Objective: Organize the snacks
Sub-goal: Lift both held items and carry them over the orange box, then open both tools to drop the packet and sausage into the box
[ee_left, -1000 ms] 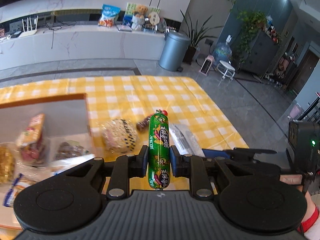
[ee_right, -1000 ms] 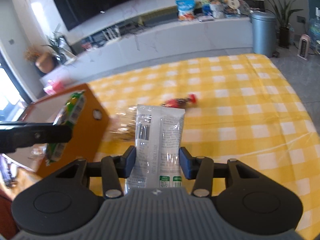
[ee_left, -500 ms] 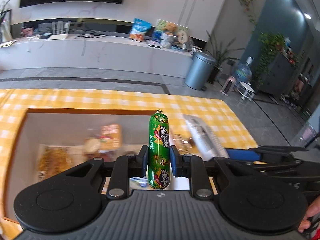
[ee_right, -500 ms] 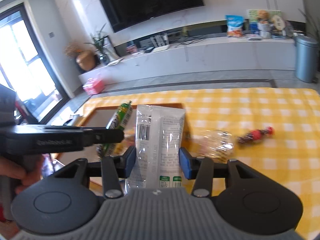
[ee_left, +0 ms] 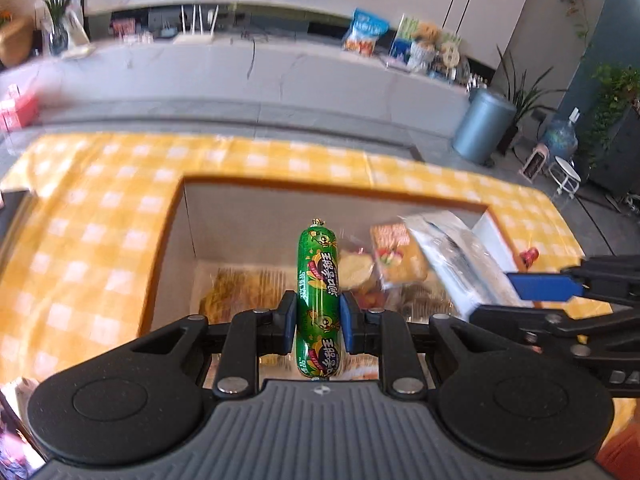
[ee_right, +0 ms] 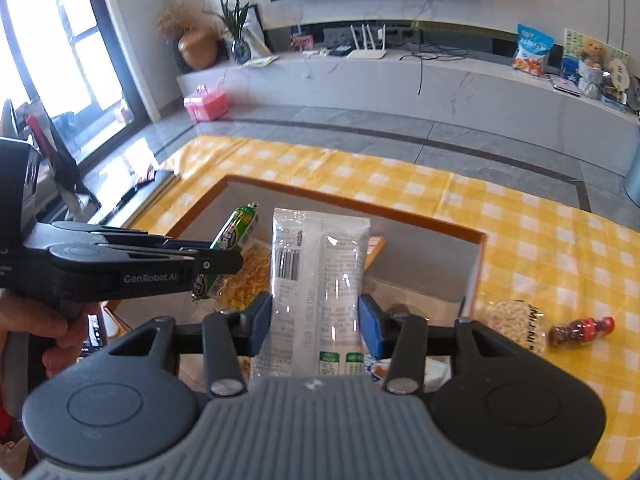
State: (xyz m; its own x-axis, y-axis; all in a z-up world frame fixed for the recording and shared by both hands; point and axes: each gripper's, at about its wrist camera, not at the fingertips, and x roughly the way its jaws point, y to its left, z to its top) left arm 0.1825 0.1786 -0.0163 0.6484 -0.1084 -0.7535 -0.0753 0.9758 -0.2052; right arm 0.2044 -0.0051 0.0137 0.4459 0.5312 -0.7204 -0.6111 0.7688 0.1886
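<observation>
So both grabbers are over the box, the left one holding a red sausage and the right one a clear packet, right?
Not quite: the sausage between the left gripper's fingers is green, as the left wrist view shows. The right gripper does hold the clear packet over the box.

Snacks in the box [ee_left: 188,216] (motion-blurred, half behind the green sausage [ee_left: 319,300]) unreadable.
</observation>
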